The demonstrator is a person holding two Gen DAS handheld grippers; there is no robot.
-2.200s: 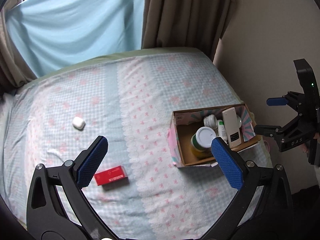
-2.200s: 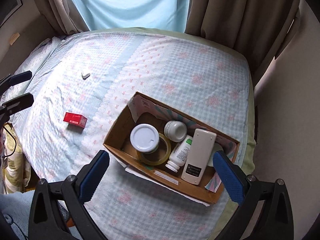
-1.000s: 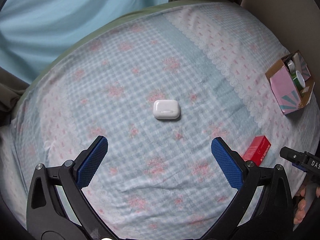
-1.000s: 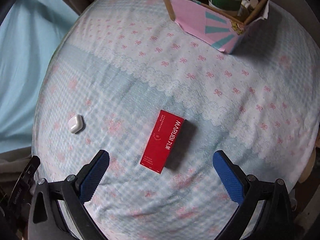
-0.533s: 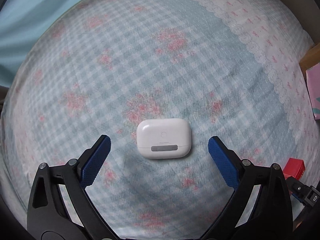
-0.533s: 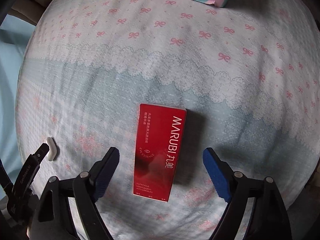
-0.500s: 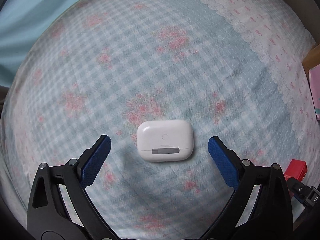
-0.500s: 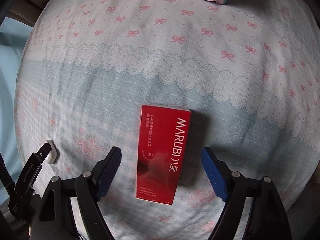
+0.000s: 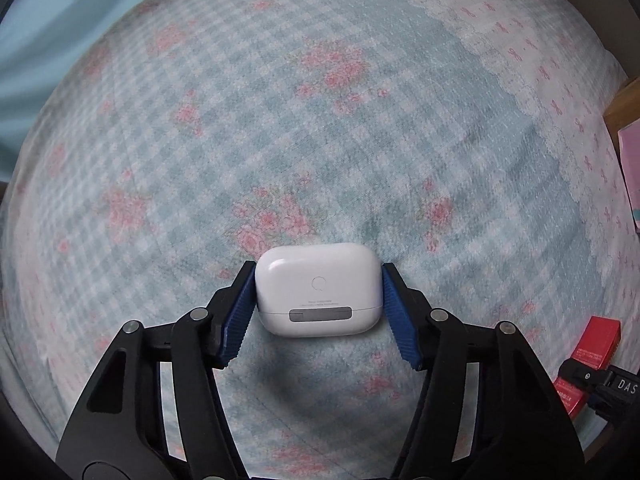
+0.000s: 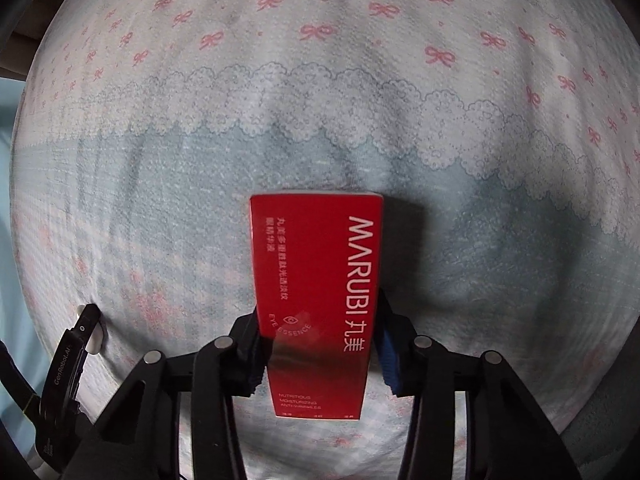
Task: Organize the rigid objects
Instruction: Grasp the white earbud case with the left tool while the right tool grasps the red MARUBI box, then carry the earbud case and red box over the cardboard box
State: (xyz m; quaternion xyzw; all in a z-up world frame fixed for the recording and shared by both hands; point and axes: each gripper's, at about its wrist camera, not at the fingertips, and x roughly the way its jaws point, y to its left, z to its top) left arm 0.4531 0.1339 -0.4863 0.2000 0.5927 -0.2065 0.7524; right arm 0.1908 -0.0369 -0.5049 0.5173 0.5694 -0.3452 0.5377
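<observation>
Slippage is the danger on both sides right now. Left tool (image 9: 318, 308) is clamped on the small white glossy plastic earbud case (image 9: 317, 289), blue ribbed pads pressing its rounded ends; that curved, slick shell could squirt out forward if the squeeze is off-centre, dropping onto the checked floral bedspread (image 9: 320, 120) just under it. Right tool (image 10: 318, 354) is clenched on the long red cardboard carton (image 10: 318, 280) low on its length, near its 6 o'clock end, so most of the carton sticks out toward 12 o'clock; I judge it could pivot in the pads on a fast swing, or the thin card could crush.

Left wrist view alone shows, at 3 o'clock, a sliver of the pink cardboard box (image 9: 630, 168), probably where these go, plus the carton at 4 o'clock. Right wrist view alone shows the lace-and-bow band of bedspread toward 12 o'clock, and the other tool's tip at 8 o'clock.
</observation>
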